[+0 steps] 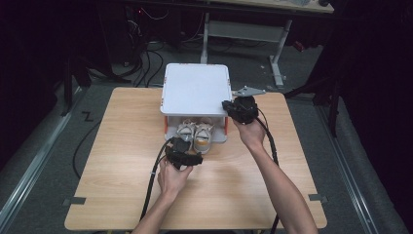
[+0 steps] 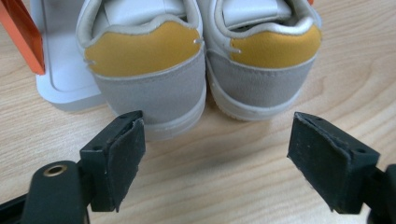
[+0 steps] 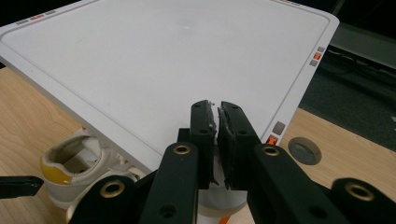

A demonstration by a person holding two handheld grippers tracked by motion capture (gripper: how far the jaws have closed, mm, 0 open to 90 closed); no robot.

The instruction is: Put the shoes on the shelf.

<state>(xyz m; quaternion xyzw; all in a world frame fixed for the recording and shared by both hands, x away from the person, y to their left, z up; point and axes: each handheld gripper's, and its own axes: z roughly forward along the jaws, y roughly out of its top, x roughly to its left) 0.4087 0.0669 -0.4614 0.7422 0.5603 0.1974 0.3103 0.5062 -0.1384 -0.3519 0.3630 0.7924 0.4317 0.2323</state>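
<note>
The left gripper (image 2: 217, 163) stands released, its jaws spread wide just behind the heels of a pair of small white-and-grey suede shoes with yellow heel tabs (image 2: 201, 70), which sit side by side half inside an open white plastic box with orange side panels (image 1: 168, 127). Bare light wooden table (image 2: 224, 186) lies between the pads and the shoes. The right gripper (image 3: 217, 140) is clenched at the corner of the box's raised flat white lid (image 3: 154, 60), seemingly pinching its edge, though the contact is hidden.
</note>
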